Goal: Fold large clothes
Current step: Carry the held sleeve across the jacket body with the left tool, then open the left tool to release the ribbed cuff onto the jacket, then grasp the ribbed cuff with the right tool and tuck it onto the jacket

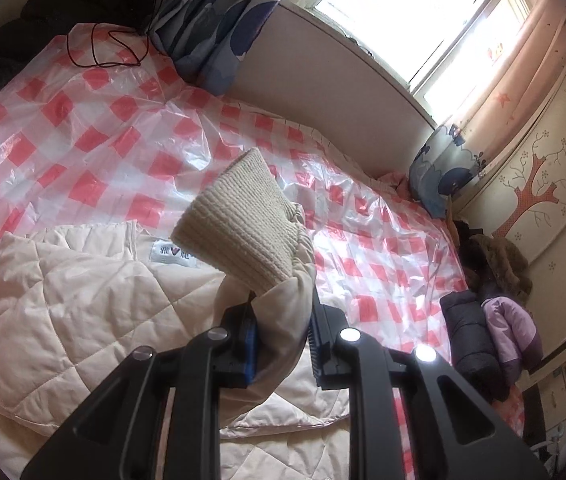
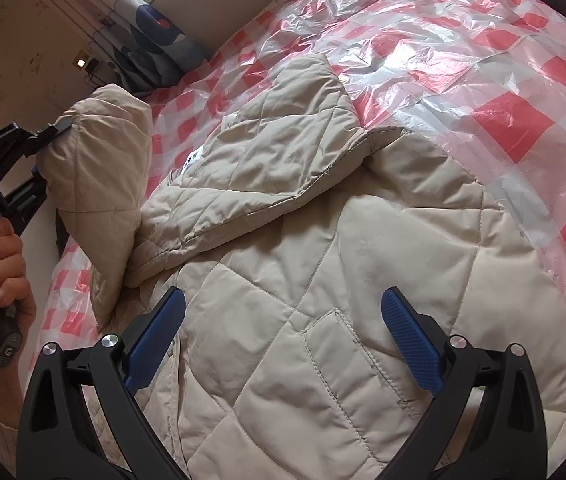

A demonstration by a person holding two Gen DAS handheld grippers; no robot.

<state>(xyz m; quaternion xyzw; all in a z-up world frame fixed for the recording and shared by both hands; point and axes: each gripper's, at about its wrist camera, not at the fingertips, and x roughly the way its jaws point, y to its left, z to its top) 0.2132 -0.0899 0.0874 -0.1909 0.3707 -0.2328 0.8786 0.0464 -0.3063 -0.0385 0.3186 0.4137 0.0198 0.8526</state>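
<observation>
I'm folding the sleeve (image 1: 279, 296) over the jacket (image 2: 323, 280) lying on the bed (image 1: 83, 120), left claw (image 1: 283, 332) clamped on it, right claw (image 2: 283, 336) wide open and empty, so next I'm probably laying it flat.

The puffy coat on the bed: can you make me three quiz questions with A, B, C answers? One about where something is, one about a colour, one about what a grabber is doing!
1. Where does the cream quilted coat lie?
A. on a chair
B. on the checked plastic sheet
C. on the floor

2. What colour are the sheet's squares?
A. red and white
B. green and yellow
C. black and blue

3. What is the left gripper doing?
A. hanging open
B. gripping a cable
C. clamping the coat's sleeve below the knit cuff

Answers: 1 B, the sheet shows all around the coat. 2 A, red checks on white. 3 C, sleeve fabric is pinched between its pads.
</observation>
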